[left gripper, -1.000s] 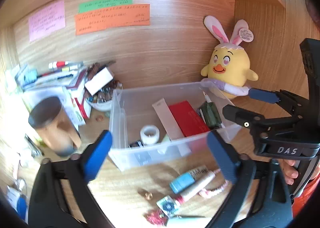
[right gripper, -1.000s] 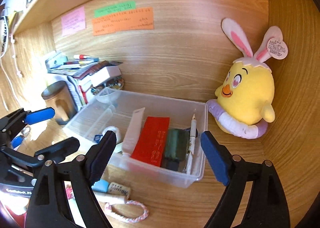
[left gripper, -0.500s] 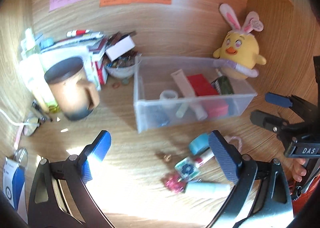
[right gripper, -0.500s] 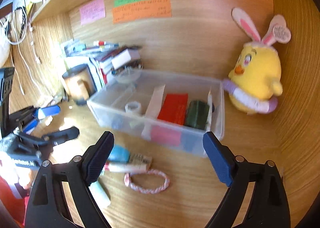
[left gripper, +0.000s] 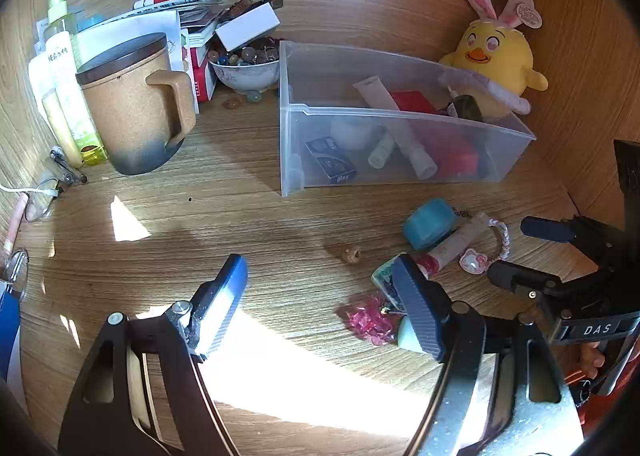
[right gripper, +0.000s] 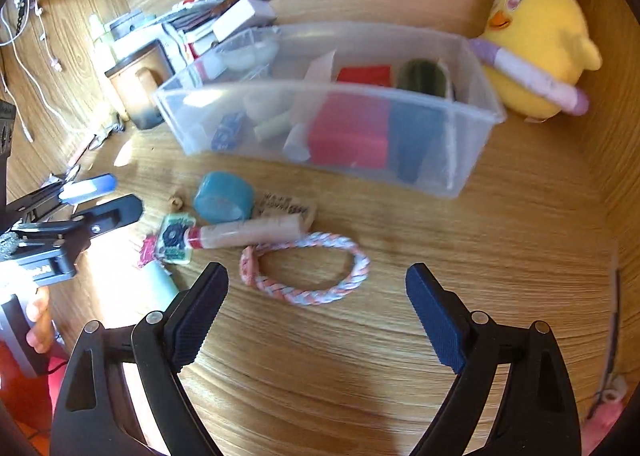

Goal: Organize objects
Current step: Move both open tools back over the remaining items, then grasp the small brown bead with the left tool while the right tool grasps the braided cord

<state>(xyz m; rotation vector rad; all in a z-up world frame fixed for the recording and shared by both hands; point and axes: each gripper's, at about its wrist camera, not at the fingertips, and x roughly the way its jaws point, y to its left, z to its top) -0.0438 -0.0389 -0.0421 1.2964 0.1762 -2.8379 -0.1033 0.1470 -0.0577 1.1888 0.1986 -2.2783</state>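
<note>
A clear plastic bin (left gripper: 400, 113) holds a red box, a white tube and a tape roll. Loose in front of it lie a teal round container (left gripper: 430, 223), a beige tube (left gripper: 456, 242), a braided bracelet (right gripper: 308, 276), a pink wrapper (left gripper: 368, 322) and a small bead (left gripper: 352, 255). My left gripper (left gripper: 320, 296) hangs over the desk with its jaws closing. The pink wrapper lies near its right finger, and the pads press on nothing. My right gripper (right gripper: 318, 296) is open just in front of the bracelet, and nothing is held.
A tan lidded mug (left gripper: 132, 103), a bowl of beads (left gripper: 246, 67), a spray bottle (left gripper: 64, 67) and stacked books stand at the back left. A yellow chick plush (left gripper: 492, 51) sits behind the bin (right gripper: 320, 85). A wooden side wall closes the right.
Both grippers have sunk toward the desk and tilted down, so the loose items look larger. The left jaws stand narrower than before.
</note>
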